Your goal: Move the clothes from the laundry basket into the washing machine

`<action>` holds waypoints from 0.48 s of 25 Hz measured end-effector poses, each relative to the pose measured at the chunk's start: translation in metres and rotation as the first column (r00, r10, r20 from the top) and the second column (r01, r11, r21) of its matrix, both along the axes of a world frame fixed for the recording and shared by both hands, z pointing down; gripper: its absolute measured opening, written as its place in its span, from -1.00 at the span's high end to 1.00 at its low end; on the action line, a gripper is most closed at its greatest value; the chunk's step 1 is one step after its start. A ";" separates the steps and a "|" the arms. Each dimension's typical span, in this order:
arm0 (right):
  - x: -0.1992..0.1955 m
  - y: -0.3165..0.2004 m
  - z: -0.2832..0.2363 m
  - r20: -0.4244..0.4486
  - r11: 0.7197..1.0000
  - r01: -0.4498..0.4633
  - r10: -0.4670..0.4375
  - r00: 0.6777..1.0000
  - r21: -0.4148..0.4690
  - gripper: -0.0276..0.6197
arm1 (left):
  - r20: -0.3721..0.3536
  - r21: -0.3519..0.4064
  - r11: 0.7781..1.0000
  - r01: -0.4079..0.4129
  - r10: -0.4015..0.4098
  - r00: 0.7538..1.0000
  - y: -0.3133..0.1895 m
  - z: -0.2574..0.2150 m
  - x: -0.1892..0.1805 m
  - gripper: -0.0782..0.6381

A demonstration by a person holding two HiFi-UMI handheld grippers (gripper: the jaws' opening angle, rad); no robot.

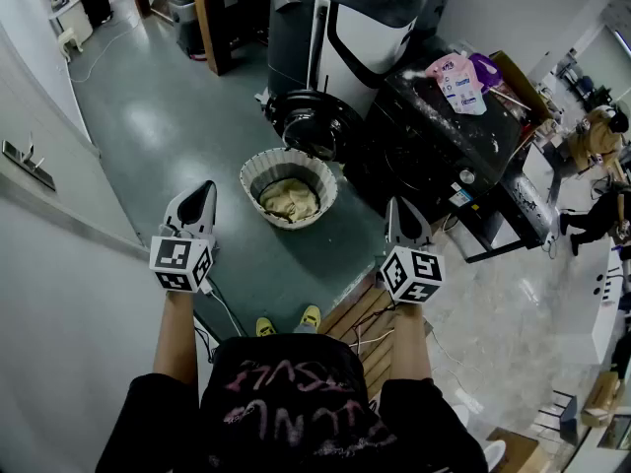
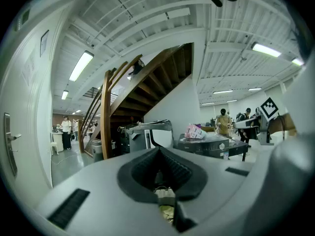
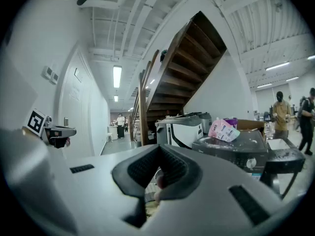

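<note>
Black washing machine [image 1: 424,151] stands at the far right, its round door swung open toward the laundry basket [image 1: 252,177] on the floor just left of it. Beige clothes [image 1: 289,201] lie bunched in the basket bottom. They are likely soft, light and floppy, so pinch a raised fold mid-heap, not a trailing edge. Left claw [image 1: 203,195] and right claw [image 1: 398,211] are both closed and empty, on the near side, apart from the basket.

clothes [image 1: 289,201] lie in the basket [image 1: 252,170] beside the washing machine [image 1: 424,146].
</note>
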State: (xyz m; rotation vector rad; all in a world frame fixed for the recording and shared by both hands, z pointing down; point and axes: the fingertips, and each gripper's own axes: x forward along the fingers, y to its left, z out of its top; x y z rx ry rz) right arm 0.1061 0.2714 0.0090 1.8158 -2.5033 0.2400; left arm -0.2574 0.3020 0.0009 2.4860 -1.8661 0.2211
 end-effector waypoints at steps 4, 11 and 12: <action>0.000 0.002 -0.002 0.002 1.000 0.001 -0.001 1.000 -0.001 0.91 | 0.000 -0.002 1.000 -0.001 0.001 1.000 0.001 -0.001 0.003 0.75; 0.006 0.007 0.000 0.020 1.000 -0.006 0.006 1.000 -0.003 0.91 | -0.002 -0.003 1.000 -0.007 0.007 1.000 0.004 0.000 0.011 0.75; 0.006 0.007 0.000 0.027 1.000 -0.007 0.007 1.000 -0.001 0.91 | -0.001 -0.004 1.000 -0.008 0.008 1.000 0.004 0.001 0.011 0.75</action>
